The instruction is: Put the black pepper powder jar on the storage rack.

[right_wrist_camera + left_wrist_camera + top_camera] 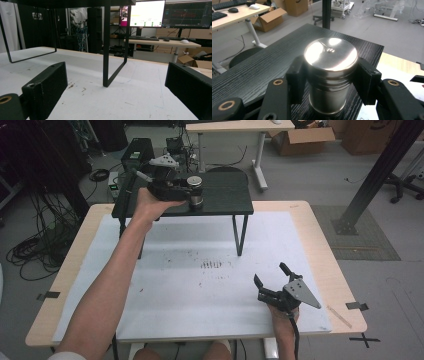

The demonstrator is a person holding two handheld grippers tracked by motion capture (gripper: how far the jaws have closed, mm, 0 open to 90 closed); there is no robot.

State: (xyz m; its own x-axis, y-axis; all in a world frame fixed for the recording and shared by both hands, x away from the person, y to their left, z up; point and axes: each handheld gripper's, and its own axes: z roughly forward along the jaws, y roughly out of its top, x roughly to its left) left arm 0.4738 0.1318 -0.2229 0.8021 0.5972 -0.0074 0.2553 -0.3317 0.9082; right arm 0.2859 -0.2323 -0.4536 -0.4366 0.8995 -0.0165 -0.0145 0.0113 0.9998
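On the bench (310,245), a black raised shelf (225,195) carries a steel canister (194,190) near its front edge; the left claw (192,195) is clamped on its body below the lid. Rigid, smooth, probably slippery. The right claw (272,276) rests apart near the bench's front right corner

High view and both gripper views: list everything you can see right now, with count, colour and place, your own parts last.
Metal canister: one, silver, upright on the black shelf, between the left gripper's jaws.
Black shelf: one, black wood grain on thin black legs, standing at the far side of the table.
White mat: one, white with dark scuffs, covering most of the table.
Table: one, light wood, under the mat.
Cardboard boxes: at least two, brown, on the floor beyond the table.
Monitors: two, lit, on a desk behind.
Left gripper: black, shut on the canister.
Right gripper: black, open, low over the mat's near right.
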